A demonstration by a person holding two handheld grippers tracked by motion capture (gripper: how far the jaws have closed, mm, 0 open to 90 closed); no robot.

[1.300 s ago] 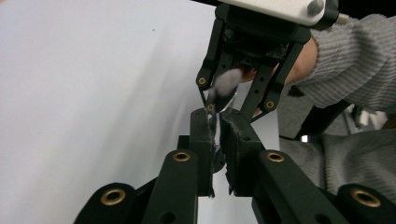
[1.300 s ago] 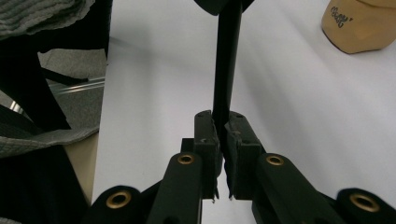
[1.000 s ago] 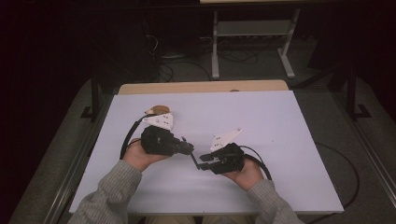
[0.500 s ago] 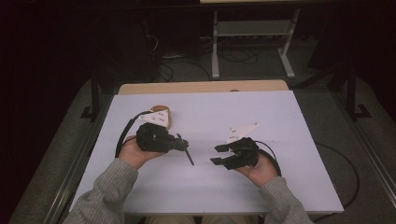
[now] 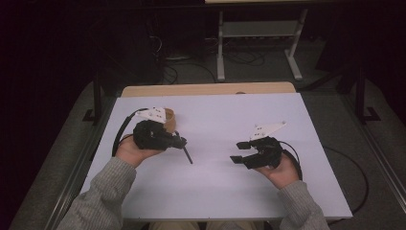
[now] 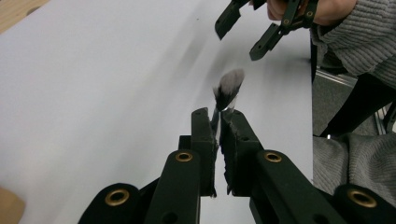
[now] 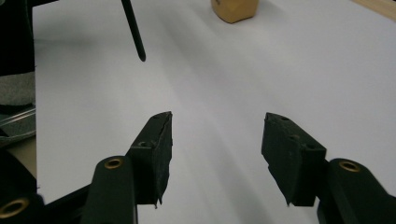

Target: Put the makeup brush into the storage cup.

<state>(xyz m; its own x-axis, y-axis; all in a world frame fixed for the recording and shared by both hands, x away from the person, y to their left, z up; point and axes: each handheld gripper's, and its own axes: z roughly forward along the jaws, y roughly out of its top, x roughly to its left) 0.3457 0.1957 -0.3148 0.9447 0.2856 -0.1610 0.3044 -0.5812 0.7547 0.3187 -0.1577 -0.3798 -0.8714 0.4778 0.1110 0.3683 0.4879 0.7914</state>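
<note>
My left gripper [image 5: 179,141] [image 6: 218,116] is shut on a small brush. Its grey bristle head [image 6: 229,87] sticks out past the jaws. The thin black handle [image 5: 187,155] [image 7: 133,31] slants down toward the white table [image 5: 220,120] without clearly touching it. My right gripper [image 5: 241,151] [image 7: 217,126] hovers at the right with its jaws wide apart and nothing between them; the left gripper view also catches that right gripper [image 6: 247,28] farther off. A tan wooden cup [image 5: 169,120] [image 7: 234,9] stands just behind the left gripper.
A bare wooden strip [image 5: 206,89] runs along the table's far edge. Beyond it, a metal stand [image 5: 258,43] and cables lie on the dark floor. Metal rails [image 5: 72,177] border the table on both sides.
The two grippers, close together a second ago, have drawn apart. The left one moved left and back with the brush; the right one moved right with open jaws.
</note>
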